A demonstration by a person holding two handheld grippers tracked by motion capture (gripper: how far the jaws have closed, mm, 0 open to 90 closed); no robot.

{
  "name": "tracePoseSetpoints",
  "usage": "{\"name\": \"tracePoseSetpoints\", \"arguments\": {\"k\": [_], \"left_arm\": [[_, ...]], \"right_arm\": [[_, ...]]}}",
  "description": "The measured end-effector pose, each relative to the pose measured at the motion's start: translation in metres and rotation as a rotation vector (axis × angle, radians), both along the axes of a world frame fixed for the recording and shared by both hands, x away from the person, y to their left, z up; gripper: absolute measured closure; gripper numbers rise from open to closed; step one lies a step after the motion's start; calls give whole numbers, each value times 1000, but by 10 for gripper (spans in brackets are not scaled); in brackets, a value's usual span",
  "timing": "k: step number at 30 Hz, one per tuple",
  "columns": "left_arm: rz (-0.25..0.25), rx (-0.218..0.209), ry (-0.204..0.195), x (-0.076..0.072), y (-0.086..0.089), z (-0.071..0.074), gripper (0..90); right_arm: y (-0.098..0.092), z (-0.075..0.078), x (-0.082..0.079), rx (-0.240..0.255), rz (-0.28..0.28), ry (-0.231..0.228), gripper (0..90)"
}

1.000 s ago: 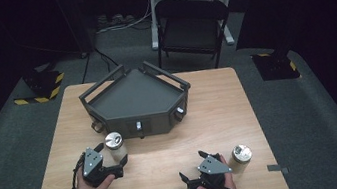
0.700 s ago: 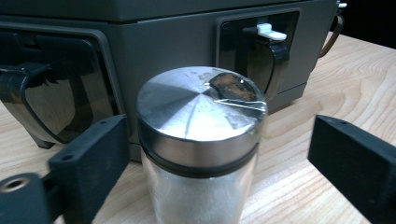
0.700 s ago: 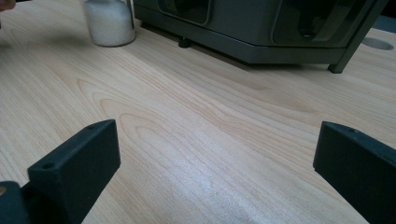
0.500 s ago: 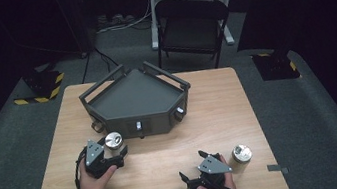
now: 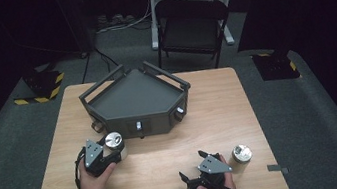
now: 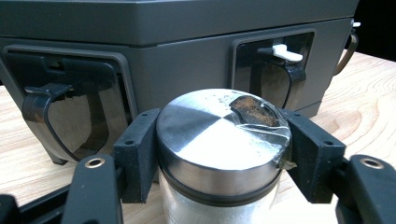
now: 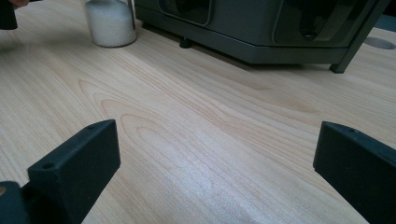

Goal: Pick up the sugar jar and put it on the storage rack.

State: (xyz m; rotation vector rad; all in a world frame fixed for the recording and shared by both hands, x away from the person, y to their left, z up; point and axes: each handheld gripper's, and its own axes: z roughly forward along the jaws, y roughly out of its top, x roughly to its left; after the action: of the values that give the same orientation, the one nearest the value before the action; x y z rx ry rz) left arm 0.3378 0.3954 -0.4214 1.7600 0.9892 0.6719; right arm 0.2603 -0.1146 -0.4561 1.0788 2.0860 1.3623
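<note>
A glass jar (image 5: 113, 141) with a steel lid and white grains inside stands on the wooden table (image 5: 165, 150), just in front of a dark grey five-sided tray (image 5: 134, 99). My left gripper (image 5: 110, 148) has just been closing with this jar between its jaws. In the left gripper view both pads (image 6: 140, 149) press against the sides of the jar's lid (image 6: 219, 140). My right gripper (image 5: 193, 165) stands open over bare wood near the front edge. A second steel-lidded jar (image 5: 240, 153) sits just to its right, apart from it.
The tray's front wall (image 6: 187, 60) carries clip latches and stands right behind the held jar. In the right gripper view the tray (image 7: 261, 28) and the first jar (image 7: 110, 21) lie farther off. A folding chair (image 5: 191, 25) stands beyond the table.
The left gripper edged forward around the jar and its jaws went from wide open to shut on the lid. The right gripper and the second jar kept still.
</note>
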Motion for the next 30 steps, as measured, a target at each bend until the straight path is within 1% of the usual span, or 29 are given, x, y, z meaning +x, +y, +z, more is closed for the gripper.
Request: {"name": "tracePoseSetpoints", "arguments": {"k": [2, 6, 15, 17, 18, 20, 21, 25, 30], "left_arm": [[0, -7, 3, 0, 1, 0, 346], [5, 2, 13, 1, -1, 3, 348], [9, 9, 24, 1, -2, 7, 350], [7, 10, 32, 2, -2, 9, 350], [8, 8, 37, 2, -2, 10, 350], [0, -12, 46, 2, -1, 11, 350], [-3, -15, 45, 1, -1, 11, 350], [-18, -3, 23, -1, -4, 16, 350], [-18, -10, 5, -3, -5, 23, 350]], "right_arm": [[0, 0, 0, 1, 1, 1, 6], [-1, 0, 1, 3, 2, 4, 6], [-1, 0, 1, 7, -1, 3, 6], [-1, 0, 1, 7, 0, 4, 5], [-1, 0, 1, 8, 0, 4, 5], [-1, 0, 1, 7, 0, 4, 5], [-1, 0, 1, 7, 1, 4, 5], [-1, 0, 1, 7, 3, 2, 5], [-2, -1, 1, 12, 2, 3, 5]]}}
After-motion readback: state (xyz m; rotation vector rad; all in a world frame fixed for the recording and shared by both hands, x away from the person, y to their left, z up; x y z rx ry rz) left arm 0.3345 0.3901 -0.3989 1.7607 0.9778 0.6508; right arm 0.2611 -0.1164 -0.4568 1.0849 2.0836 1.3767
